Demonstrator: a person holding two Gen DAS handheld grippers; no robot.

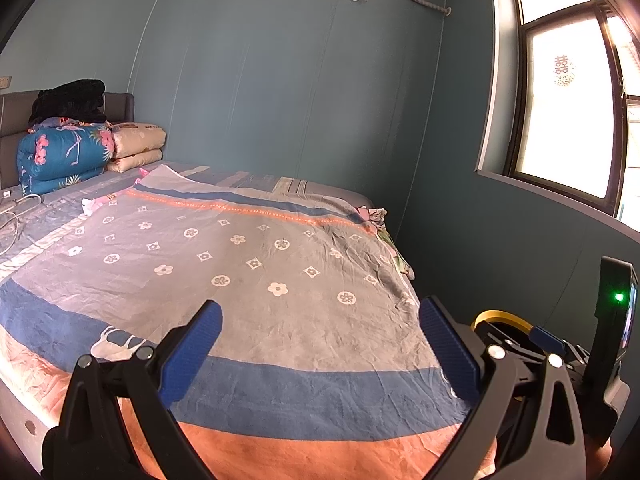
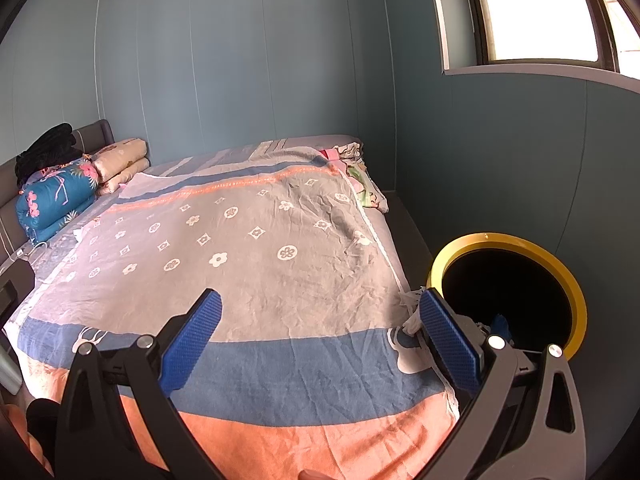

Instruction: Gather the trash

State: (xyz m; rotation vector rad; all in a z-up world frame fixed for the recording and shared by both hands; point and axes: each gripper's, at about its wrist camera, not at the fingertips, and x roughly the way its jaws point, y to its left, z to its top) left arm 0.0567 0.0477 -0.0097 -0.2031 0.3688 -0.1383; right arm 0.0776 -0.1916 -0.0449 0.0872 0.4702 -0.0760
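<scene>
Both grippers are spread and empty over the bed (image 2: 280,280). A crumpled white tissue (image 2: 412,312) lies just beside the right gripper (image 2: 320,340), at its right finger, next to the yellow-rimmed bin (image 2: 576,300). The left gripper (image 1: 320,340) idles. Next, I judge: centre on the tissue, pinch (it crushes easily), drop it in.

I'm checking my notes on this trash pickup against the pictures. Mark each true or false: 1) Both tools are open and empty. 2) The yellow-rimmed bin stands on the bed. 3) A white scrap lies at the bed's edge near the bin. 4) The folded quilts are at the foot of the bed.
1) True: the left tool and right tool hold nothing.
2) False: the yellow-rimmed bin stands beside the bed.
3) True: the white scrap lies there.
4) False: the folded quilts sit by the headboard.
</scene>
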